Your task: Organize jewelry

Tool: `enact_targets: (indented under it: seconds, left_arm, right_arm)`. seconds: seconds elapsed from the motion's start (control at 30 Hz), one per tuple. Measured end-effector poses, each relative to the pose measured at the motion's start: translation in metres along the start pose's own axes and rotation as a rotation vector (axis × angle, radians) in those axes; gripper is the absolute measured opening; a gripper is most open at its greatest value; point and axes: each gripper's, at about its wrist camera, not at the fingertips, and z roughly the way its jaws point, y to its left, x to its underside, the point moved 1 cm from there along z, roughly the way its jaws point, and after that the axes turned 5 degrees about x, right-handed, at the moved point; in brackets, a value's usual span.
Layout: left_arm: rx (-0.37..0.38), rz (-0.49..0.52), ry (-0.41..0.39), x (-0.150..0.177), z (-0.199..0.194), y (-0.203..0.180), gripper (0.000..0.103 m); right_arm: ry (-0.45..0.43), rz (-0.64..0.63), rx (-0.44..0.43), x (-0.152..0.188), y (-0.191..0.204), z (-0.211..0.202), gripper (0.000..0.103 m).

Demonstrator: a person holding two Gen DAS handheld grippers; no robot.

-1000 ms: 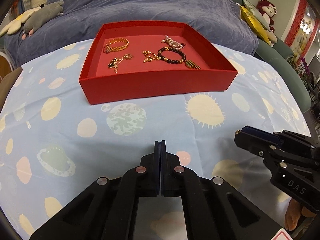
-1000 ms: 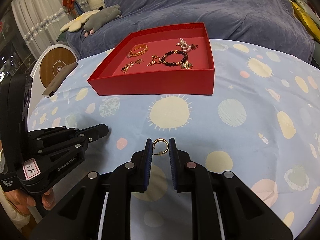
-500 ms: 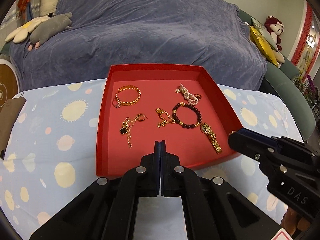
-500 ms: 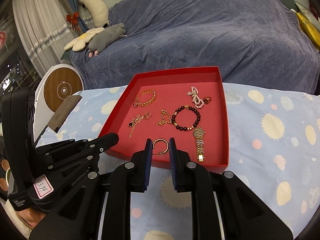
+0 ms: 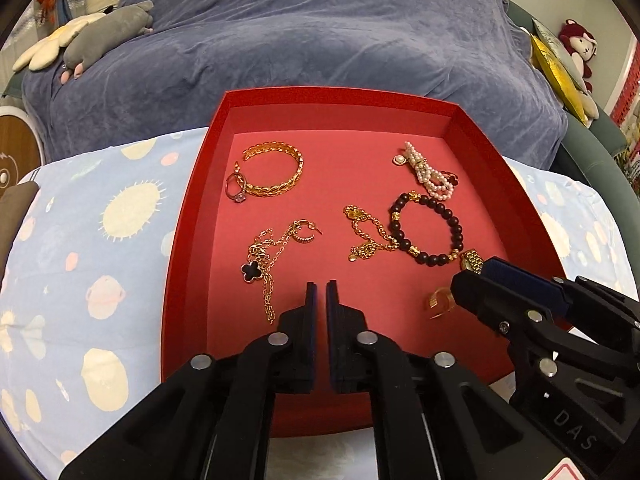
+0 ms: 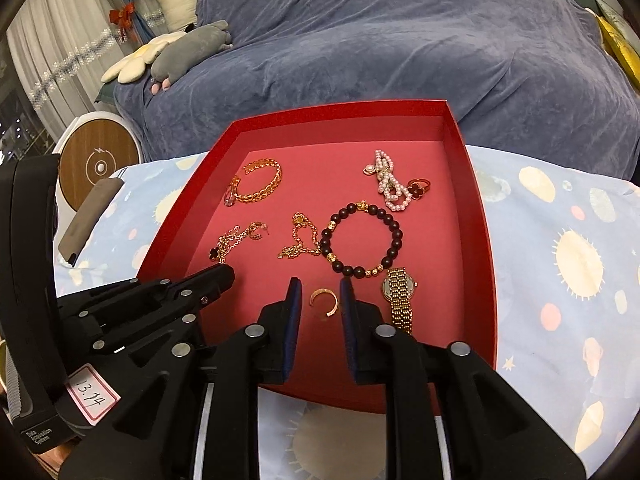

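Observation:
A red tray holds several pieces of jewelry: a gold bangle, a dark bead bracelet, a pearl piece, gold chains and a gold watch. A small gold ring lies on the tray floor between the fingers of my right gripper, which is open and clear of it. My left gripper hovers over the tray's near part, its jaws almost together and empty.
The tray sits on a light blue cloth with sun and planet prints. A blue-covered sofa stands behind, with plush toys at its left. A round wooden-faced device and a grey flat object lie at the left.
Both grippers moved forward over the tray. My right gripper opened and let go of the gold ring, which now lies on the tray floor. My left jaws parted slightly.

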Motion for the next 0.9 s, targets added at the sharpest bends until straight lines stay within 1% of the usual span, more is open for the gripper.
enact_targets:
  seconds: [0.07,0.13,0.2,0.23,0.27,0.33,0.43,0.67,0.73,0.83,0.9]
  left_arm:
    - [-0.017,-0.005,-0.009,-0.001,-0.001,0.001,0.015]
    - [-0.043,-0.015,-0.016,-0.003,-0.002,0.002,0.029]
    - [-0.042,-0.023,-0.015,-0.003,-0.005,0.003,0.033]
    - [-0.05,-0.023,-0.016,-0.004,-0.008,0.003,0.037]
    - [-0.061,-0.019,-0.021,-0.004,-0.01,0.002,0.038]
    - [-0.075,-0.008,-0.035,-0.004,-0.016,0.0,0.044]
    - [-0.082,-0.002,-0.043,-0.004,-0.023,-0.002,0.047]
    - [-0.097,0.026,-0.061,0.005,-0.047,-0.013,0.053]
    - [-0.093,0.028,-0.068,0.009,-0.055,-0.015,0.057]
    - [-0.097,0.04,-0.082,0.017,-0.067,-0.02,0.058]
    - [-0.105,0.047,-0.091,0.021,-0.072,-0.024,0.058]
  right_arm:
    - [-0.021,-0.006,0.036,0.0,0.002,-0.002,0.041]
    - [-0.03,-0.01,0.054,-0.002,0.001,-0.005,0.041]
    - [-0.028,0.001,0.05,-0.003,-0.001,-0.008,0.041]
    - [-0.029,0.003,0.055,-0.003,-0.003,-0.01,0.043]
    - [-0.033,0.005,0.062,-0.003,-0.004,-0.012,0.044]
    - [-0.038,0.012,0.069,-0.003,-0.007,-0.018,0.052]
    - [-0.053,0.022,0.076,-0.002,-0.011,-0.03,0.061]
    - [-0.074,0.038,0.09,0.007,-0.015,-0.059,0.069]
    - [-0.082,0.044,0.088,0.012,-0.016,-0.069,0.073]
    - [-0.099,0.042,0.094,0.02,-0.016,-0.082,0.076]
    - [-0.106,0.038,0.098,0.023,-0.015,-0.088,0.077]
